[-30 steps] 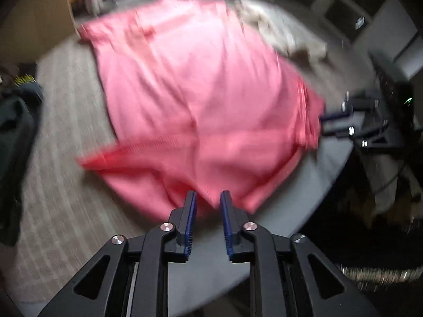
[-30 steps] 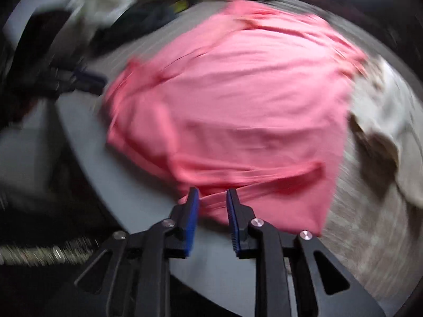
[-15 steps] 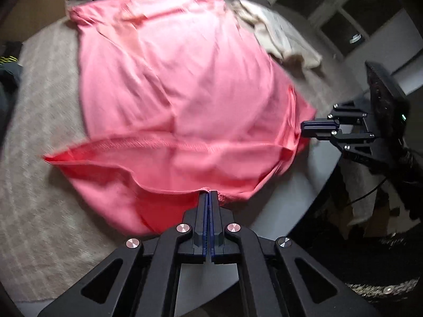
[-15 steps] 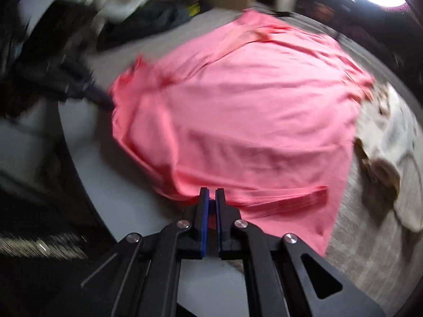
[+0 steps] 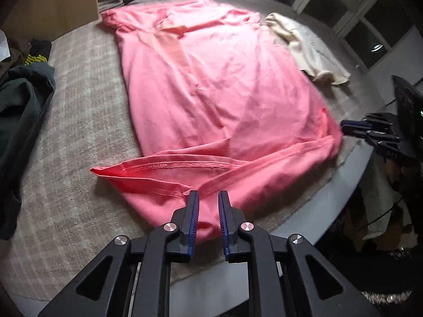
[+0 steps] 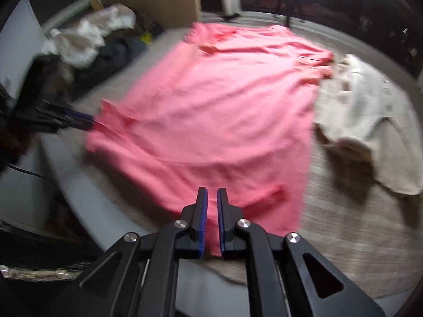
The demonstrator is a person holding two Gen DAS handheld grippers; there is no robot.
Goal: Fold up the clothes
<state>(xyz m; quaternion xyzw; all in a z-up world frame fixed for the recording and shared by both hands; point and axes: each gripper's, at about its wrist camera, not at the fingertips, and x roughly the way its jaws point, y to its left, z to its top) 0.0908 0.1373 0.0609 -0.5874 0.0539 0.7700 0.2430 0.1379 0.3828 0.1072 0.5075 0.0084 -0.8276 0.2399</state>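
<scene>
Now both grippers are working the pink shirt's (image 5: 224,84) near hem on the rug (image 5: 79,137): left gripper (image 5: 208,198) and right gripper (image 6: 212,194) opening, fabric between jaws, seemingly unclamped. Next: regrasp hem, fold away.

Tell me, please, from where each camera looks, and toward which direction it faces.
Left wrist: sits on the left gripper, looks steeply down along the pink cotton T-shirt from its hem; own black fingers show, jaws opening, hem between them.
Right wrist: sits on the right gripper, looks down across the same shirt from its other near corner; own fingers show, jaws opening, cloth between them.
Shared: the shirt, the cream knitted garment beyond it, and each other's gripper at the shirt's edge.
</scene>
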